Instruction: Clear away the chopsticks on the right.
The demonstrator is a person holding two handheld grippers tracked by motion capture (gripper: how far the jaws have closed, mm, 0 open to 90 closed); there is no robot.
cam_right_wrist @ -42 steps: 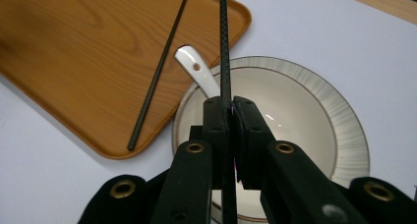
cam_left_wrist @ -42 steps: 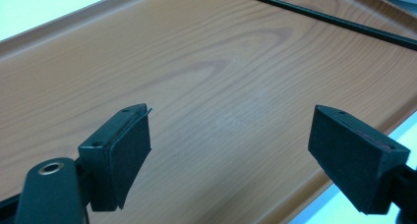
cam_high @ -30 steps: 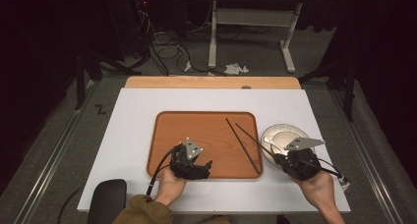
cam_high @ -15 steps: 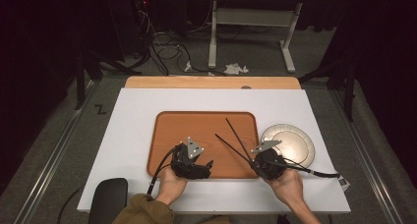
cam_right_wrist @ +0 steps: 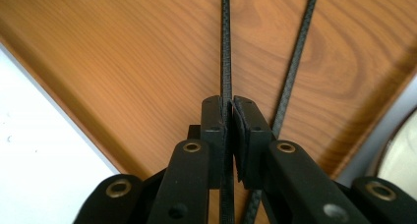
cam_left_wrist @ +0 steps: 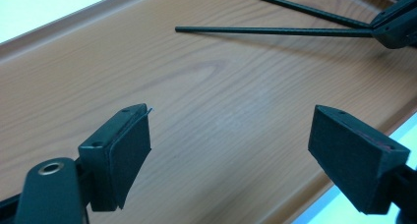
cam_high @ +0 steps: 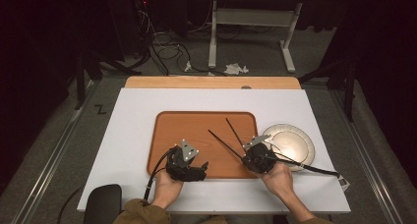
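We hold the right gripper point(cam_high: 244, 154) over the 4 o'clock corner of the rectangular brown wooden tray point(cam_high: 196, 130). Its jaws are almost closed and they pinch one thin black carbon-fibre chopstick point(cam_right_wrist: 225, 47), which goes out toward 11 o'clock over the tray. They have just been opening a little, but the chopstick is between the pads and they touch it. The second black chopstick point(cam_right_wrist: 297, 57) lies just beside it, under the right-hand jaw, outside the grip. Our left gripper point(cam_left_wrist: 231, 150) stands wide open and empty above the 6 o'clock edge of the tray. A round pale plate point(cam_high: 301, 141) sits at 3 o'clock of the tray on the white table point(cam_high: 137, 116).
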